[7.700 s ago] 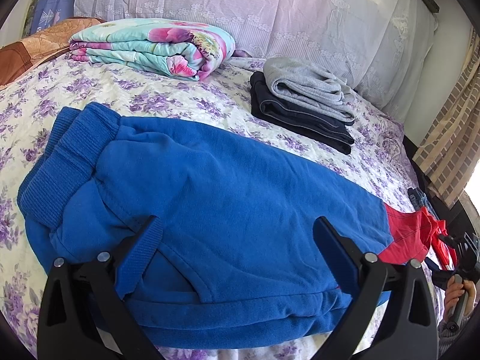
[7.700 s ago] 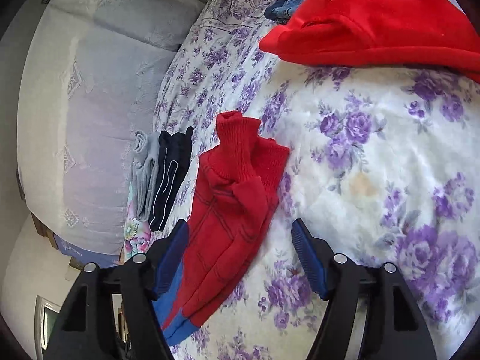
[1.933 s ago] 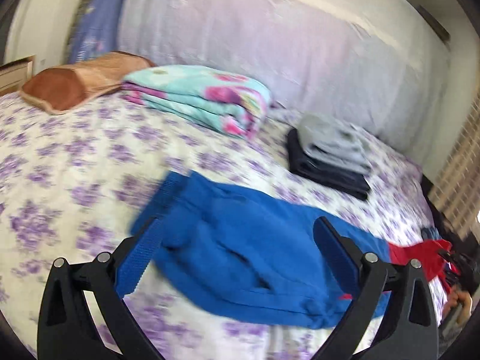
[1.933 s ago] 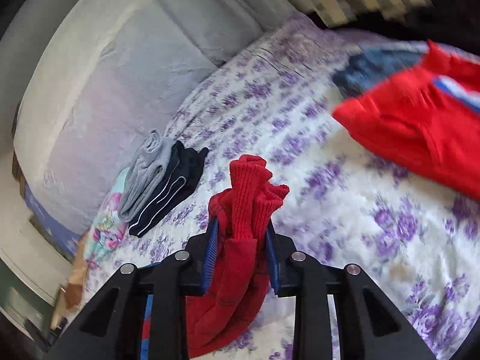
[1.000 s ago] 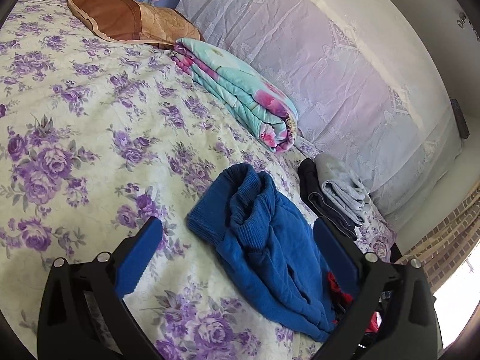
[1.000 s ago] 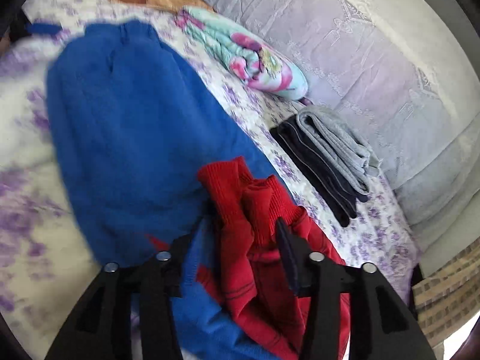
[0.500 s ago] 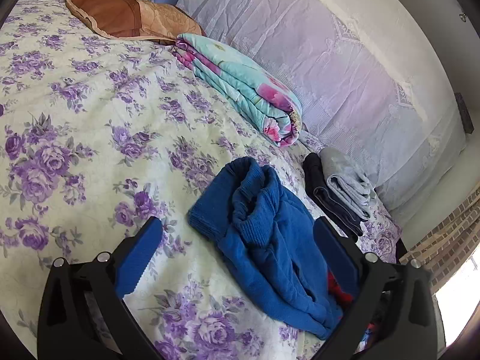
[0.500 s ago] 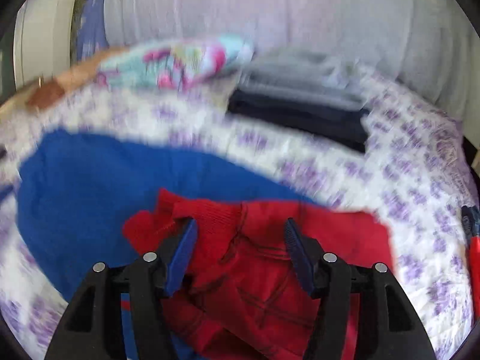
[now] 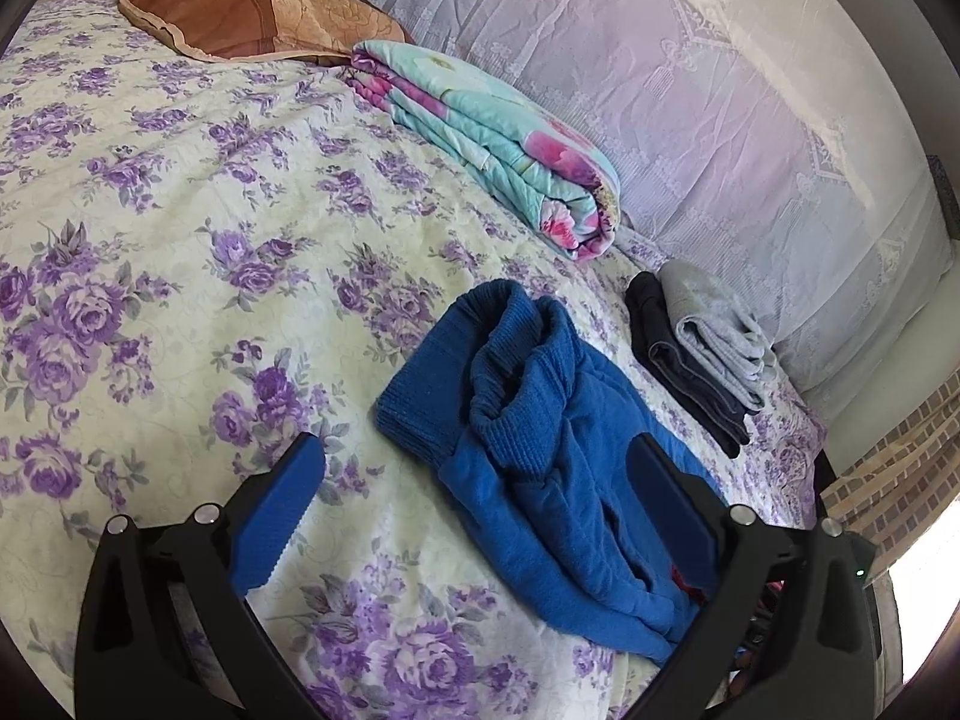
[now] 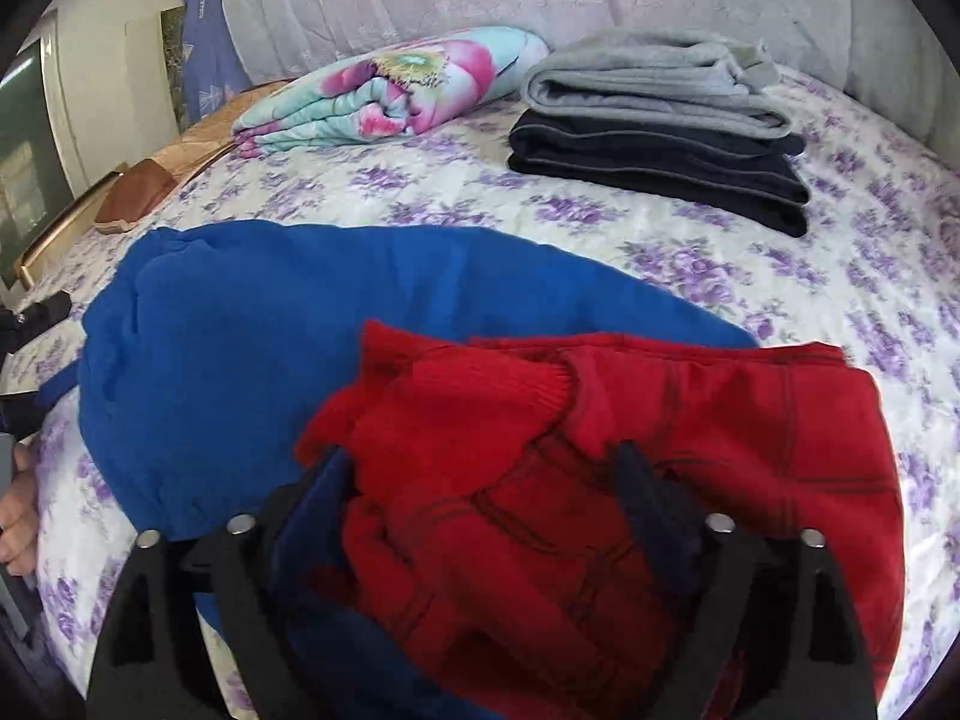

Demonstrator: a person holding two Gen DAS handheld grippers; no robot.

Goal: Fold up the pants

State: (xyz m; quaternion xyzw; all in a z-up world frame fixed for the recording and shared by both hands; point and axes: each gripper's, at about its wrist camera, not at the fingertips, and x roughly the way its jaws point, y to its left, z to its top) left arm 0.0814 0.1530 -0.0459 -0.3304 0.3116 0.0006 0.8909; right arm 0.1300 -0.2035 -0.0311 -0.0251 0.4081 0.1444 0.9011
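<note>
Blue pants with red lower legs lie on the floral bed. In the left wrist view the blue waistband end (image 9: 516, 396) lies rumpled between and beyond my open, empty left gripper (image 9: 474, 498). In the right wrist view the red leg ends (image 10: 540, 420) lie folded over onto the blue part (image 10: 252, 324). My right gripper (image 10: 480, 480) is open, its jaws either side of the red cloth, which lies loose between them.
A folded floral quilt (image 9: 498, 138) and a brown pillow (image 9: 240, 24) lie at the back. A stack of folded grey and dark pants (image 10: 660, 120) sits near the lace-covered headboard (image 9: 690, 90). A hand (image 10: 18, 498) shows at the left edge.
My right gripper carried the red leg ends over onto the blue part and opened, letting them go. My left gripper has stayed open near the waistband.
</note>
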